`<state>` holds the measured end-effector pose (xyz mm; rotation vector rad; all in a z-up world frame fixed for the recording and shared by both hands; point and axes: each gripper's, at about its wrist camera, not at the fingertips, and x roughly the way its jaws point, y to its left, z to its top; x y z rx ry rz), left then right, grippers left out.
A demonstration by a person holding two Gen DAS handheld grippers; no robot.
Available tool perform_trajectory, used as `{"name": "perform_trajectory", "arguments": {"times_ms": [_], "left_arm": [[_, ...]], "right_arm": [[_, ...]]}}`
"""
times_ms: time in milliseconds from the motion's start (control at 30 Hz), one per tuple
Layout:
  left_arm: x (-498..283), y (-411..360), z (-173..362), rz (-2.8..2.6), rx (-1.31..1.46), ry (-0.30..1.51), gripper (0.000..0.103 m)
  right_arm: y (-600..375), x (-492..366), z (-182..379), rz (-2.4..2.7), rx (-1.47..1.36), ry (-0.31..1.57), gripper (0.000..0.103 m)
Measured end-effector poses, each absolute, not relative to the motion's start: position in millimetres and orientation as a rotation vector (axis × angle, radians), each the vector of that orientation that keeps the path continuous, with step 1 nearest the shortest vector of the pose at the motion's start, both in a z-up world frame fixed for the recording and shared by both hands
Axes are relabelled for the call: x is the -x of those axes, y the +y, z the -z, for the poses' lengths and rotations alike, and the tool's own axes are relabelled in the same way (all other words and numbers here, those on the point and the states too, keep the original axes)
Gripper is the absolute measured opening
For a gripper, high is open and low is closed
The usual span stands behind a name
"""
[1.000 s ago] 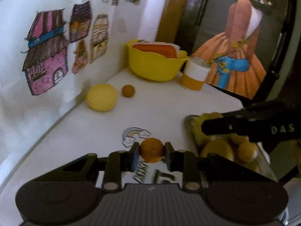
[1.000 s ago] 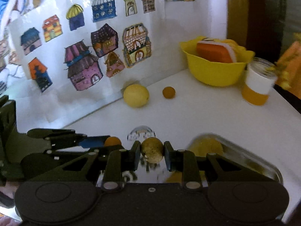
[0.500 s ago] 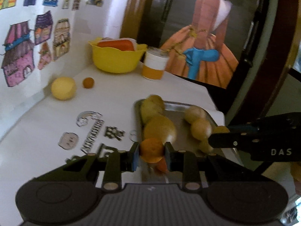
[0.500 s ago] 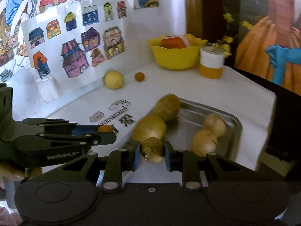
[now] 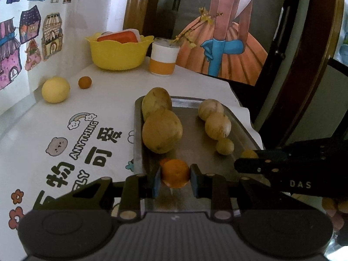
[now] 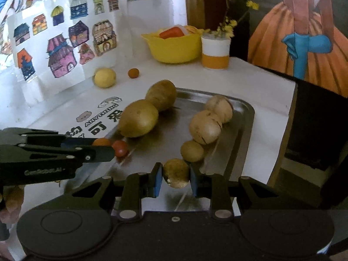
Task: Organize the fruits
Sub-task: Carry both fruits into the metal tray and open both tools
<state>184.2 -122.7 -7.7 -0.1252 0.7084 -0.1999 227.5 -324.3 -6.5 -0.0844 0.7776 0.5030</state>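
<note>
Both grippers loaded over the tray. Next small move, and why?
Probably lower and open the right gripper: its small brown fruit hangs just short of the line of three brown fruits on the metal tray, extending that row. The left gripper can then set its orange fruit by the small red fruit.

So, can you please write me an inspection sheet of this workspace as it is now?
Surface: white table with printed cartoon stickers.
Job's things: metal tray holding two large brownish-yellow fruits in one row, three smaller tan ones opposite, and a small red fruit near its front; round yellow fruit and small brown-orange ball lie loose by the wall.
Clutter: yellow scalloped bowl, orange-and-white cup.
Grippers: left gripper shut on small orange fruit; right gripper shut on small yellow-brown fruit; both over the tray.
Cables: nothing seen.
Surroundings: paper house drawings on wall.
</note>
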Motion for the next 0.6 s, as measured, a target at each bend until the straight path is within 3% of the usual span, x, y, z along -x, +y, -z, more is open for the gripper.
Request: {"name": "perform_trajectory", "arguments": {"times_ms": [600], "left_arm": [[-188.6,-128.9,18.8,0.181,0.083,0.735,0.031]], "right_arm": [[-322.2,-238.2,23.1,-0.474,0.075,0.759,0.028]]}}
